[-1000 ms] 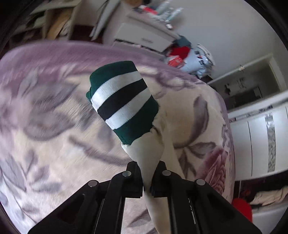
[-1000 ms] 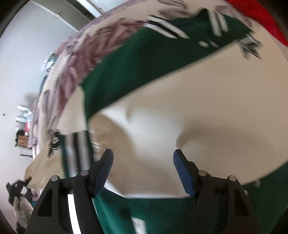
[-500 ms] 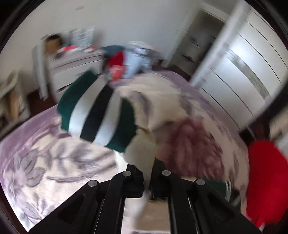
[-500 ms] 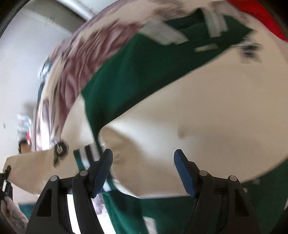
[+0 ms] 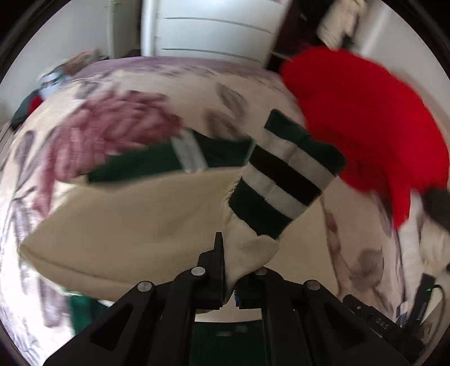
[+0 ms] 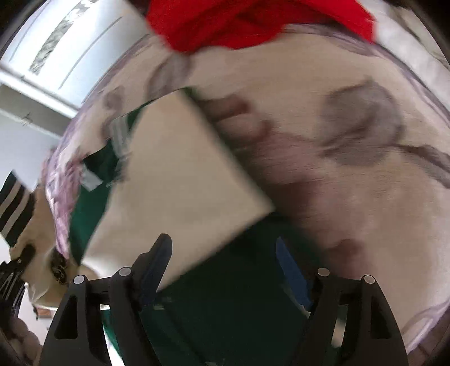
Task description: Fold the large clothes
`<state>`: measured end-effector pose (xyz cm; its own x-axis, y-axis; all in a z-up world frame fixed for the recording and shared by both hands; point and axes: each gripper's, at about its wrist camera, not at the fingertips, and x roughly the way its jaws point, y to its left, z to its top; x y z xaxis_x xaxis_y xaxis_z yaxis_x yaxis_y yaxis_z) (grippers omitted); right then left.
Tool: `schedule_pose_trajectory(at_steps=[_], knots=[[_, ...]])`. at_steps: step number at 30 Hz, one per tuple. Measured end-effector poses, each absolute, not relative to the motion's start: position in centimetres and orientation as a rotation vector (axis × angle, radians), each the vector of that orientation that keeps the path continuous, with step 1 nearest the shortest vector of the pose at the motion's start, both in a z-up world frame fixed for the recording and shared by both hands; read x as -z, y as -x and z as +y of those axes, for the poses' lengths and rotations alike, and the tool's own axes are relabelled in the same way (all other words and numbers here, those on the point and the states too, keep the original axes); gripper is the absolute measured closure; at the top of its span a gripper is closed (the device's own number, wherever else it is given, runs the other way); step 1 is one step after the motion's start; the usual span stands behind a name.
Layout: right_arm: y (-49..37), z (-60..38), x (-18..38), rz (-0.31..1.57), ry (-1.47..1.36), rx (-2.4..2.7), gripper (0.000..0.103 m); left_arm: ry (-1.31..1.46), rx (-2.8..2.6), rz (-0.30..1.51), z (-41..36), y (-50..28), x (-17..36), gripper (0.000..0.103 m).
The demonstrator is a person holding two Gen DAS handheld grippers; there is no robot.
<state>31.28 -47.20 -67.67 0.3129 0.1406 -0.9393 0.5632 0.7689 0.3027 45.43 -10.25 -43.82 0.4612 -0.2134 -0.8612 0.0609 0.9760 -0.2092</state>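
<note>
A green and cream jacket (image 5: 135, 225) lies spread on the floral bedspread (image 5: 112, 124). My left gripper (image 5: 229, 281) is shut on its cream sleeve, and the striped green, white and black cuff (image 5: 281, 180) hangs out beyond the fingers. In the right wrist view the jacket (image 6: 180, 180) shows a cream panel over dark green cloth. My right gripper (image 6: 225, 267) hovers above it with its jaws opening and nothing pinched between the blue pads (image 6: 289, 270). The striped cuff (image 6: 14, 205) and the left gripper (image 6: 11, 276) appear at that view's left edge.
A red garment (image 5: 365, 124) lies on the bed beyond the jacket, also visible as a red garment (image 6: 253, 22) at the top of the right wrist view. White wardrobe doors (image 5: 213, 31) stand past the bed. A black device with cables (image 5: 388, 318) lies at lower right.
My left gripper swung the sleeve across the bed, from the dresser side to over the jacket body near the red garment. My right gripper slid sideways off the cream panel and widened.
</note>
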Motion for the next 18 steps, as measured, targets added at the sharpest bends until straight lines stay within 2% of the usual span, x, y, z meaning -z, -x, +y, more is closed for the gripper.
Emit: schedule_pose_trajectory(at_steps=[4,9,11,12,13,15,16,17,18], knots=[[-29.5,-52.9,68.7,1.273,-0.684,0.362,0.025,0.140,0.180,1.182,-16.7,-46.6,47.4,0.099],[-28.9,-57.4,68.1,1.287,-0.680,0.356,0.025,-0.055,0.083,1.305,-23.0,-46.5,51.2,0.093],[-29.3,-58.6,67.6,1.281,-0.703,0.328,0.023,-0.088,0.084,1.320,-23.5,-46.2,51.6,0.079],[-29.7,-58.7,67.2,1.276,-0.721,0.308,0.021,-0.086,0.088,1.327,-23.3,-45.9,51.6,0.076],[-30.2,-58.8,66.9,1.274,-0.742,0.280,0.020,-0.077,0.088,1.332,-22.9,-45.5,51.4,0.067],[-31.4,-58.3,66.6,1.279,-0.764,0.231,0.020,-0.049,0.098,1.335,-21.8,-44.1,51.4,0.038],[-32.4,-57.7,66.4,1.289,-0.768,0.195,0.020,-0.016,0.124,1.346,-20.6,-43.2,51.4,0.011],[-33.1,-56.9,66.3,1.299,-0.767,0.159,0.020,0.004,0.135,1.350,-19.9,-42.1,51.5,0.005],[-34.2,-55.9,66.3,1.310,-0.763,0.113,0.020,0.012,0.128,1.353,-18.8,-40.9,51.6,0.005]])
